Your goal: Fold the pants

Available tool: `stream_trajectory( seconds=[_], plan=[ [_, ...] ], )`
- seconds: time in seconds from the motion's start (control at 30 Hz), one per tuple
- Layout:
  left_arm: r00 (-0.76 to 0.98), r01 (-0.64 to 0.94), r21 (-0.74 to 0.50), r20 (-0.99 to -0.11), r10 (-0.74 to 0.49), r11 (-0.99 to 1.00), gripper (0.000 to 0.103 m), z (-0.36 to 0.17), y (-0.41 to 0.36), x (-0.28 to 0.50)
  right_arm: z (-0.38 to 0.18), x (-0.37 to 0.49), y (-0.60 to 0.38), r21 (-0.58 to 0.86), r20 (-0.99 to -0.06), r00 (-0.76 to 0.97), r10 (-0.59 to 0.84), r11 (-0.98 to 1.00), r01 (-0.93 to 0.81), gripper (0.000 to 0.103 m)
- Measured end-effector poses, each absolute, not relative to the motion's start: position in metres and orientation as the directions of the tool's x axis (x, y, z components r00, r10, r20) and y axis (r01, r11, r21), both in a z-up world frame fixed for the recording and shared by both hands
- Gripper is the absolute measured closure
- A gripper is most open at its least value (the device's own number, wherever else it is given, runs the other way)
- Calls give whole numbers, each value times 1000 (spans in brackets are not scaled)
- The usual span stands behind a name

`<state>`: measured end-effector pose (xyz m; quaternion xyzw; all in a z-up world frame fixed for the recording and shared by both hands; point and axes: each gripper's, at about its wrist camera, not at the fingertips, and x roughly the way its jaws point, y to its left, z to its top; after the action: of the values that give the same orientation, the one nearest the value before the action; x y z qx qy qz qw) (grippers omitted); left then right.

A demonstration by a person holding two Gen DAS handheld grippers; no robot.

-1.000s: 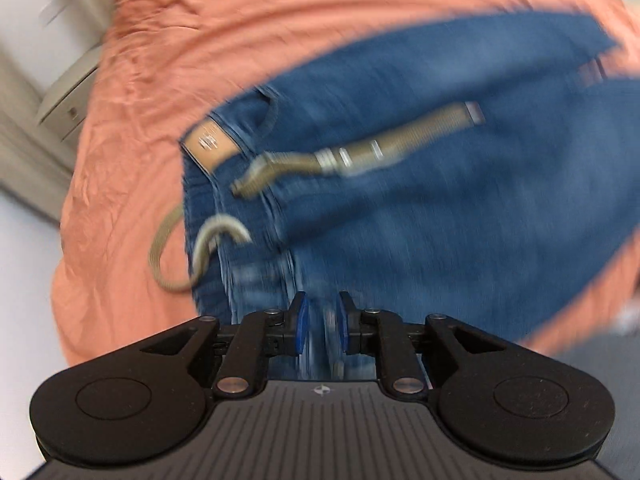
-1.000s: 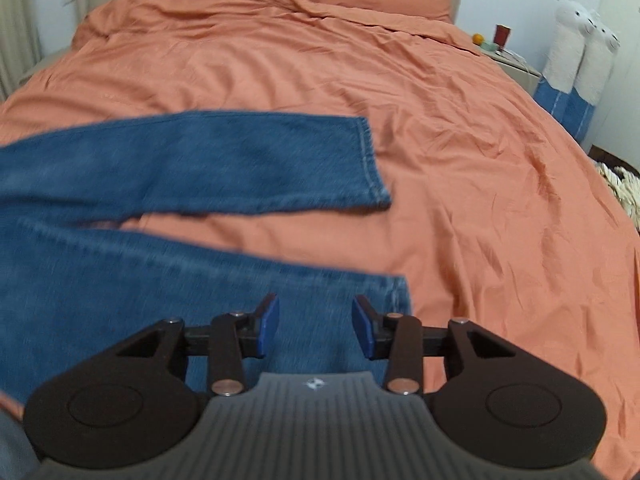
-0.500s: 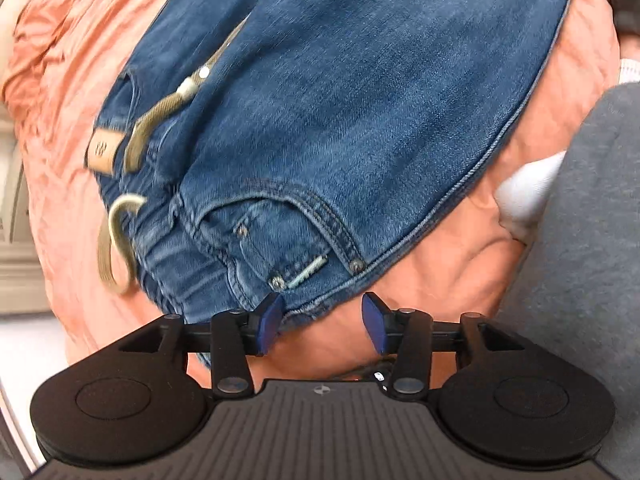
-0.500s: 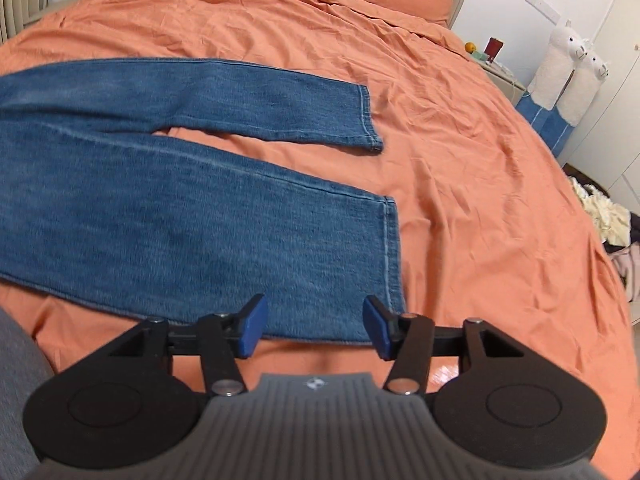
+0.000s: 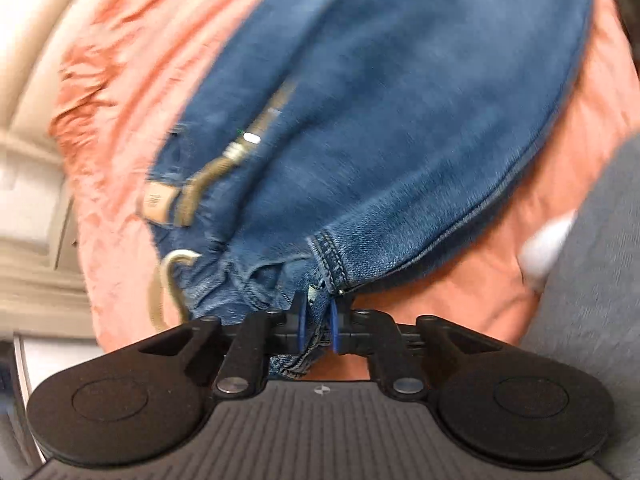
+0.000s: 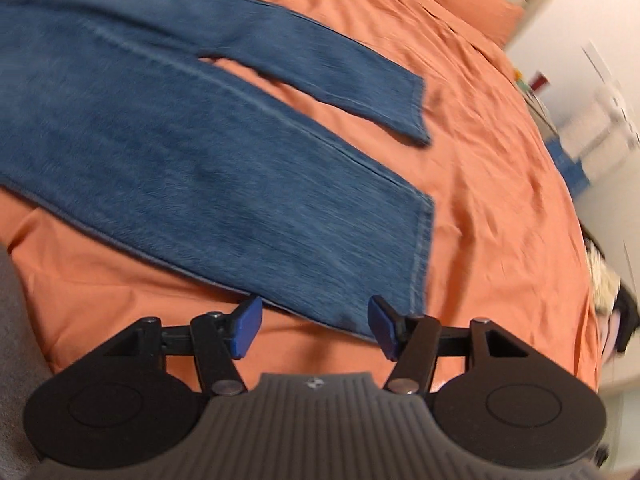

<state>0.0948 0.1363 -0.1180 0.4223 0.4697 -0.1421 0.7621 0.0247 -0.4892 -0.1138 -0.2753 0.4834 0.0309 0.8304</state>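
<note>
Blue jeans (image 5: 400, 128) lie spread on an orange bed sheet (image 5: 132, 60). In the left wrist view my left gripper (image 5: 319, 326) is shut on the near corner of the jeans' waistband, with denim bunched between the blue pads. A tan drawstring (image 5: 208, 176) and a leather patch (image 5: 154, 202) show at the waist. In the right wrist view both legs (image 6: 208, 168) lie flat and slightly apart. My right gripper (image 6: 316, 330) is open, just above the near corner of the closer leg's hem (image 6: 420, 256).
An orange pillow (image 6: 472, 4) lies at the head of the bed. A nightstand with a red cup (image 6: 538, 80) stands beside the bed. The person's grey clothing (image 5: 592, 280) fills the right of the left wrist view. Pale furniture (image 5: 28, 128) stands left of the bed.
My left gripper was open half a second ago and has closed on the waistband corner. My right gripper has stayed open and moved lower, closer to the near leg's hem.
</note>
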Motion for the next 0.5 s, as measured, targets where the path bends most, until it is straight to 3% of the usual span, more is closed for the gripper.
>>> stream_trajectory(
  seconds=[0.3, 0.4, 0.5],
  plan=[
    [585, 362, 428, -796, 156, 828, 94, -76, 140, 106, -138, -2, -465, -582, -777, 586, -230, 617, -530, 52],
    [599, 307, 413, -784, 163, 858, 94, -67, 143, 106, -146, -7, -461, -633, -746, 619, -245, 550, -545, 58],
    [609, 276, 406, -775, 169, 871, 94, -60, 143, 103, -149, -10, -460, -676, -714, 653, -252, 492, -549, 72]
  ],
)
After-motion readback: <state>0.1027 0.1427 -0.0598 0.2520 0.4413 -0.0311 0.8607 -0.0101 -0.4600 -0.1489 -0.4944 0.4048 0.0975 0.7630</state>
